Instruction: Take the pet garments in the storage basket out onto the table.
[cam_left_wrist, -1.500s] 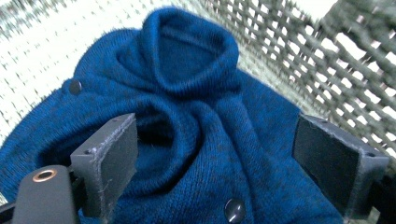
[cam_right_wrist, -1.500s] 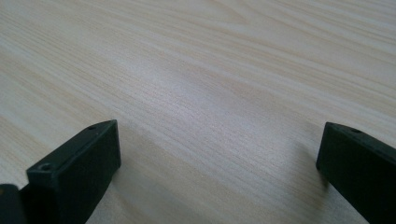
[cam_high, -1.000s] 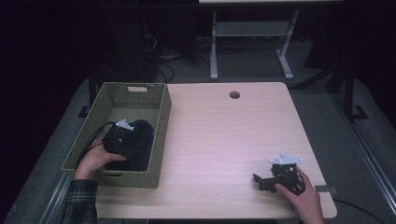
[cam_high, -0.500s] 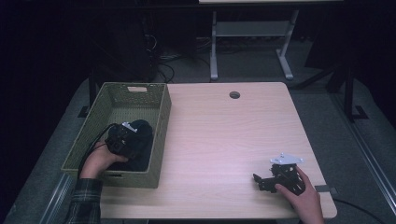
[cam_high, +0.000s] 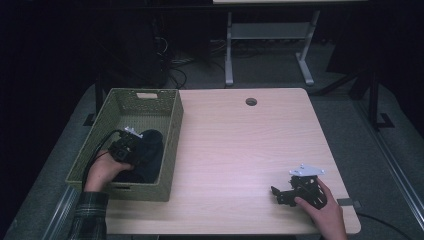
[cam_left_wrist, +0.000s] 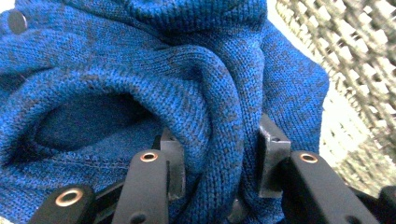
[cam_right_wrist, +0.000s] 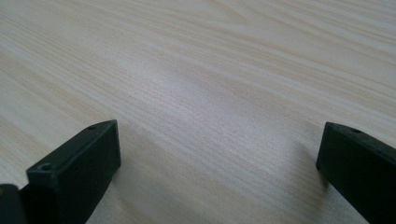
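Clearly soft and light, blue knitted garment (cam_left_wrist: 140, 84) bunched in green woven basket (cam_high: 172, 130) at bench's left edge | thick fold gives good hold, may stretch | left gripper (cam_left_wrist: 212, 158) clenched on this fold | basket holds nothing else visible | right gripper (cam_high: 292, 192) spread apart, resting near bench's front right corner.

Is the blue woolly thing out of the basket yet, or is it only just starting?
Only just starting. Done: the left gripper has closed its jaws on a fold of the blue knit garment. In hand: that grip, with the garment lying inside the green basket. Left: lifting it out, probably onto the table, where the right gripper rests open, holding nothing.
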